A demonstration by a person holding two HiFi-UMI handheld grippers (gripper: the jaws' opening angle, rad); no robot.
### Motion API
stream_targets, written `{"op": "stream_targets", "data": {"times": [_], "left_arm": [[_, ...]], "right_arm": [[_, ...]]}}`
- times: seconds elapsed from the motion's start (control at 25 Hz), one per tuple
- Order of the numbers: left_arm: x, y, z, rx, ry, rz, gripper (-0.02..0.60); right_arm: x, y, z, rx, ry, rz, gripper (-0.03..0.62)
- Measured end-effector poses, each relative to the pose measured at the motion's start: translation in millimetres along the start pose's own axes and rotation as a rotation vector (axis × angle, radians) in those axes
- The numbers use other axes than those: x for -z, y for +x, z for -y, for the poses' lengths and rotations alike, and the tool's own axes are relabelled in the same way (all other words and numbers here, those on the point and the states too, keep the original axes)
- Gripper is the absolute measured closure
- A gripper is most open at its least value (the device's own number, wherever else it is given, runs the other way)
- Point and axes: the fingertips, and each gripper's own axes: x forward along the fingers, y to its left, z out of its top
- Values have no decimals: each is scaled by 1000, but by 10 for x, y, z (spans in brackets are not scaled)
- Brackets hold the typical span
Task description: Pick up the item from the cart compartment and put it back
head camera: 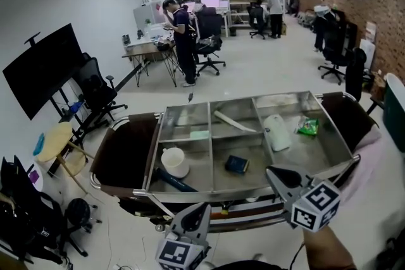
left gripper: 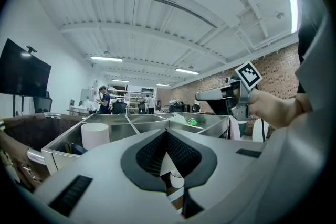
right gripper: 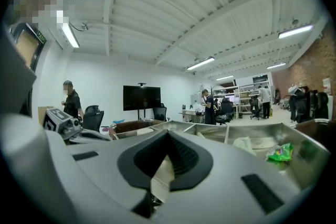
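Note:
The metal cart tray is split into several compartments. A white cup and a dark blue tool lie in the front left one. A small dark blue box sits in the middle front one. On the right lie a white bottle and a green packet. My left gripper hovers before the cart's front edge, jaws shut and empty. My right gripper is over the front rim at the right, also shut with nothing in it. The green packet shows in the right gripper view.
A long white object lies in the back middle compartment, a pale green pad left of it. Brown cart ends flank the tray. A person stands at desks far behind. Office chairs and a black screen are at the left.

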Motion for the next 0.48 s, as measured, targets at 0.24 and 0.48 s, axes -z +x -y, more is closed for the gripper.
{"op": "stream_targets", "data": {"times": [0.24,0.48], "left_arm": [[-105,-6,1,-2,12,16,581],[-166,-9,102,10,36,22,581]], "right_arm": [[168,-489,21,50,60,47,588],[526,-718,-67,85,61,38,588]]}}
